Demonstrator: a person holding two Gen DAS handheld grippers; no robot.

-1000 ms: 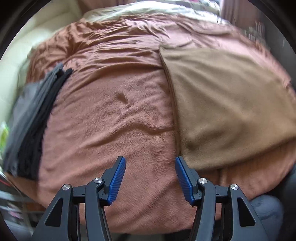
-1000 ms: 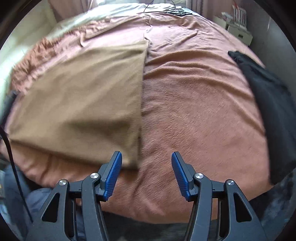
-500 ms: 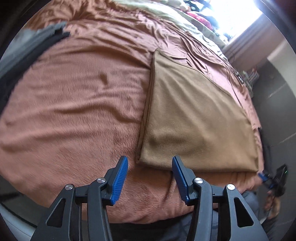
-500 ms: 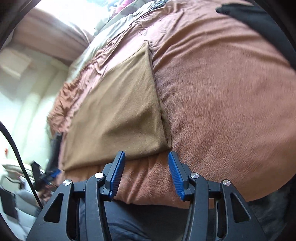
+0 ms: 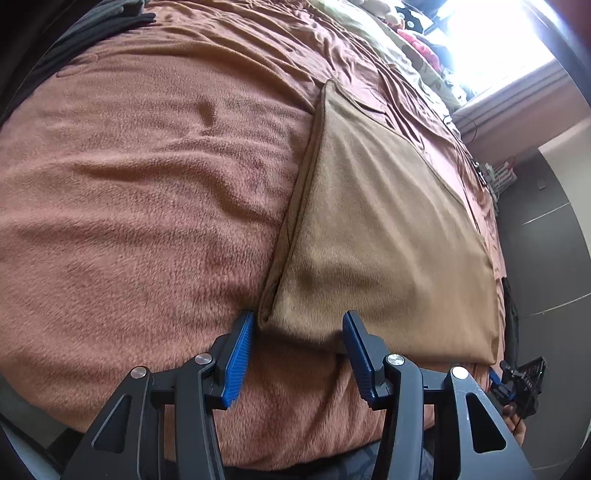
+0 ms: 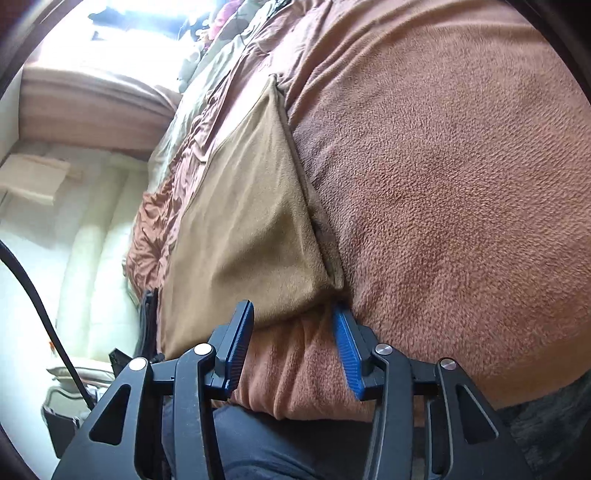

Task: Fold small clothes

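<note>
A tan fleece cloth [image 5: 376,229] lies flat on a rust-brown blanket [image 5: 147,206] that covers the bed. My left gripper [image 5: 297,325] hangs low over the cloth's near left corner, which sits just inside the left pad; the pads do not press on it. In the right wrist view the same tan cloth [image 6: 251,221] runs away from me. My right gripper [image 6: 293,310] straddles its near right corner. Its jaws are closing, with the cloth's edge between the pads but not pinched.
Dark folded clothes [image 5: 92,26] lie at the blanket's far left edge. A pale green quilt [image 5: 388,40] and a bright window are beyond. A person's dark trousers [image 6: 295,443] are right below the bed's edge. A black cable [image 6: 37,302] hangs at the left.
Both grippers have rolled and sunk toward the tan cloth's near corners, the right one further. Both pairs of jaws have narrowed. The cloth has not moved.
</note>
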